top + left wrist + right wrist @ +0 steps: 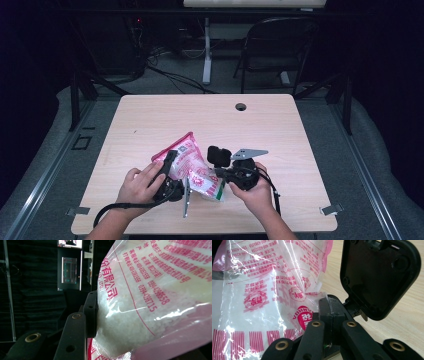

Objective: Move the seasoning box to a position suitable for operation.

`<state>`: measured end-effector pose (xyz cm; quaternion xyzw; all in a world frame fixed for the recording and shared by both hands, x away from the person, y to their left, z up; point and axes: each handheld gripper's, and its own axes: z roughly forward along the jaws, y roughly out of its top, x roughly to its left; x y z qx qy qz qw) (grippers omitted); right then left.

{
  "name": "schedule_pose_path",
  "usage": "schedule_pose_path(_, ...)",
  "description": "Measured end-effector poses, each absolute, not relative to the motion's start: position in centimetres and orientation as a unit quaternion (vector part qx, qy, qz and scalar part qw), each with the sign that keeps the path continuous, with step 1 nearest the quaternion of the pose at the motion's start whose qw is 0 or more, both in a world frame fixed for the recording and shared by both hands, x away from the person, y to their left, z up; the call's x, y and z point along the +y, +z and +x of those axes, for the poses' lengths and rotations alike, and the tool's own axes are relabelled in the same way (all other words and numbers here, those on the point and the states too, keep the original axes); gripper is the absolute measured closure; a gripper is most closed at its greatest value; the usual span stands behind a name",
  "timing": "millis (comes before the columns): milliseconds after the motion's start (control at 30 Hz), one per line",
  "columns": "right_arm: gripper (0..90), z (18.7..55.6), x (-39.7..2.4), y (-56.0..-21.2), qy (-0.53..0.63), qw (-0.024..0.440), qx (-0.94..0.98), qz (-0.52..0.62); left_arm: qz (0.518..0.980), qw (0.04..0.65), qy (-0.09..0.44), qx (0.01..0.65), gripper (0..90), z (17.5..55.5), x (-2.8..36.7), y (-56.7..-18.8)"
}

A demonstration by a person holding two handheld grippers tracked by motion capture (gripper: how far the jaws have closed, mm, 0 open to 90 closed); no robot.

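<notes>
Pink-printed plastic film is pinched in the right hand-held gripper, its jaws pressed together on the bag's edge. Left hand-held gripper clamps the grain-filled bulk just above the tabletop. To open it cleanly, pull apart slowly, keeping both grips firm.

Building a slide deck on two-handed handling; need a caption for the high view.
Two hand-held grippers, left gripper and right gripper, clamp a pink-printed plastic bag over a wooden table.
</notes>
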<state>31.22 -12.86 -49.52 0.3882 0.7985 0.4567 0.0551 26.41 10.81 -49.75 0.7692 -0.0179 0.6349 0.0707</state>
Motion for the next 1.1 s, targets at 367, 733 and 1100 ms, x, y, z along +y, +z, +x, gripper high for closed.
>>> schedule_pose_path(367, 90.0, 31.27, -12.89, -49.56, 0.46, 0.054, 0.796, 0.389, 0.771, 0.07, 0.633, -0.019, 63.2, 26.36, 10.79, -49.61)
schedule_pose_path(733, 90.0, 31.34, -12.96, -49.52, 0.462, 0.054, 0.795, 0.39, 0.77, 0.07, 0.633, -0.02, 63.4, 26.41, 10.74, -49.43)
schedule_pose_path(1100, 90.0, 31.42, -12.96, -49.51, 0.464, 0.053, 0.793, 0.391, 0.771, 0.072, 0.633, -0.022, 63.7, 26.5, 10.74, -49.2)
